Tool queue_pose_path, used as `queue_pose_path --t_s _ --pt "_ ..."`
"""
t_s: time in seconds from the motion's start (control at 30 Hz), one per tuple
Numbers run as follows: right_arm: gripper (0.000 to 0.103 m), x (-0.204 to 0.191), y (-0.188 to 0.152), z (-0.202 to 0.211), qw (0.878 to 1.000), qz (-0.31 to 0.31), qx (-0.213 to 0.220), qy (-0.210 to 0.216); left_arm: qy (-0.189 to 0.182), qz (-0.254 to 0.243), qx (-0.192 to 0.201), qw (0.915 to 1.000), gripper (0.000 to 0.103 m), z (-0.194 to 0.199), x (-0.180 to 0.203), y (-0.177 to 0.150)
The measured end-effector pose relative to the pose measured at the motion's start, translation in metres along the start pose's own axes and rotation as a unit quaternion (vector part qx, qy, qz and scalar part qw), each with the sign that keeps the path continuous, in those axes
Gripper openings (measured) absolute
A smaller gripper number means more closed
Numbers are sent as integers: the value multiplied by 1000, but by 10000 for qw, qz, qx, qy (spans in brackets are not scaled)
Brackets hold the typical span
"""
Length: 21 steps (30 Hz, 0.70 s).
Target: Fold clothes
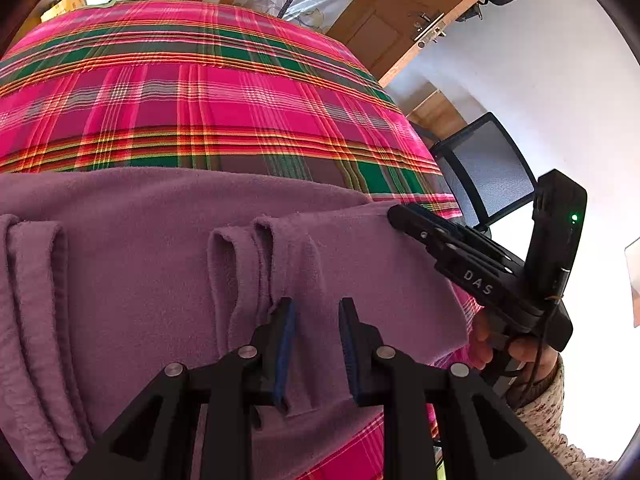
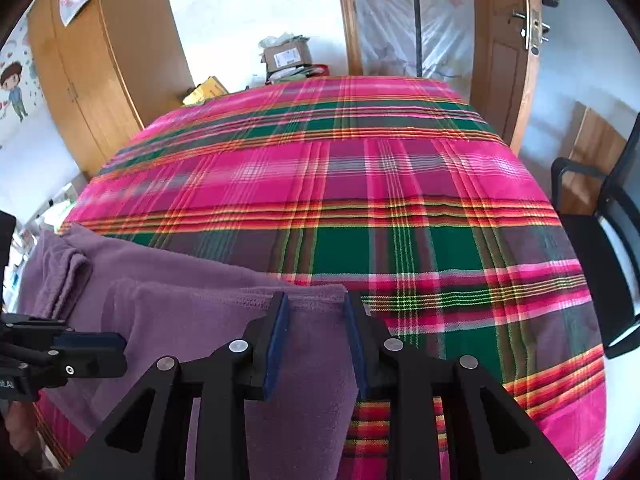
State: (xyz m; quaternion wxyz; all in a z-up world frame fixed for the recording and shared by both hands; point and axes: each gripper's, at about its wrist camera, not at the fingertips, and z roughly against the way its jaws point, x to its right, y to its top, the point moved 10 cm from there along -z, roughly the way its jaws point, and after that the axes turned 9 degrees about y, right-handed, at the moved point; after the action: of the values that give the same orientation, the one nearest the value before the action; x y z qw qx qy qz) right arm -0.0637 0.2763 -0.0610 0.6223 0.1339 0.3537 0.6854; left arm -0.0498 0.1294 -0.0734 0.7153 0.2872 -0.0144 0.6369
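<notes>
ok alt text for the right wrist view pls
The right tool, jaws open, straddles the hemmed edge of a purple fleece garment lying on a pink-and-green plaid cloth. The left tool shows at the left edge over the same garment.

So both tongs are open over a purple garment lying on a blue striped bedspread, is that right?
Not quite: the bedspread is pink plaid with green and orange bands, not blue striped, as the right wrist view shows plainly. The rest holds: the left tongs and right tongs are open over the purple garment lying on it.
</notes>
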Motion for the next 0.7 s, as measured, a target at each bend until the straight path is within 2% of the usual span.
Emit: queue_pose_path --t_s 0.1,0.2,0.27,0.4,0.6,0.7 --pt "30 3 1 19 9996 -25 263 -116 -25 56 -41 10000 23 0 -1 1" --pt "31 -2 -9 45 9988 20 486 2 -142 198 -105 9996 23 -1 -3 2" --pt "39 -4 -23 54 9988 21 484 -26 -236 320 -136 9991 23 -1 -4 2" --pt "39 -10 -58 68 9990 43 416 -132 -272 374 -133 9988 23 -1 -4 2" --pt "40 -40 -79 89 9954 630 683 -226 -190 323 -82 9993 23 -2 -3 1" --pt "40 -48 -85 84 9931 852 658 -464 -211 342 -80 9992 23 -3 -3 1"
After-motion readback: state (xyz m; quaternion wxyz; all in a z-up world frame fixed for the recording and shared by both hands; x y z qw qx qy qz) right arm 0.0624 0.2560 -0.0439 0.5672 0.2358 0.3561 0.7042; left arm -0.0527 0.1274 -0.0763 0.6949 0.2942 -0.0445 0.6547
